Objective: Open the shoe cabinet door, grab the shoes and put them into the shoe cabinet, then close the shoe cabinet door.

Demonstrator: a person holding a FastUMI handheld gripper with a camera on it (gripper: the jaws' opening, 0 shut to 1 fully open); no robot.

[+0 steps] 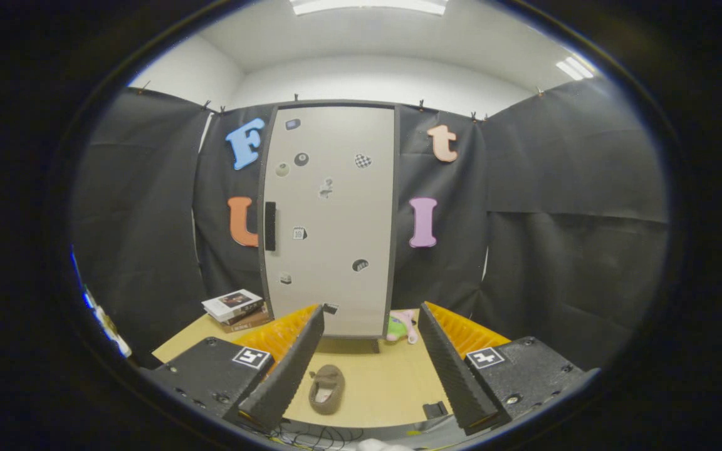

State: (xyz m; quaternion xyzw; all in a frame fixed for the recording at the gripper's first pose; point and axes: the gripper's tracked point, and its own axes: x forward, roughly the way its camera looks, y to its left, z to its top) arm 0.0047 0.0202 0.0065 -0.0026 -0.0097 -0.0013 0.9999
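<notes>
Tongs (367,369) spread wide apart, gripping nothing, held above the near edge of the wooden tabletop (386,382). One shoe (327,389), a small brown slip-on, lies on the tabletop between the fingers, nearer the left one, opening upward. Small dark object (434,410) sits on the tabletop just inside the right finger; too small to identify. Beyond the fingers stands the shoe cabinet (331,219), tall, pale, door closed, dark vertical handle (269,226) at its left edge, several small stickers (363,161) dotted over the front. Stack of books (235,309) lies left of the cabinet base. Pink and green plush toy (402,326) rests just right of the base, partly hidden by the right finger.
</notes>
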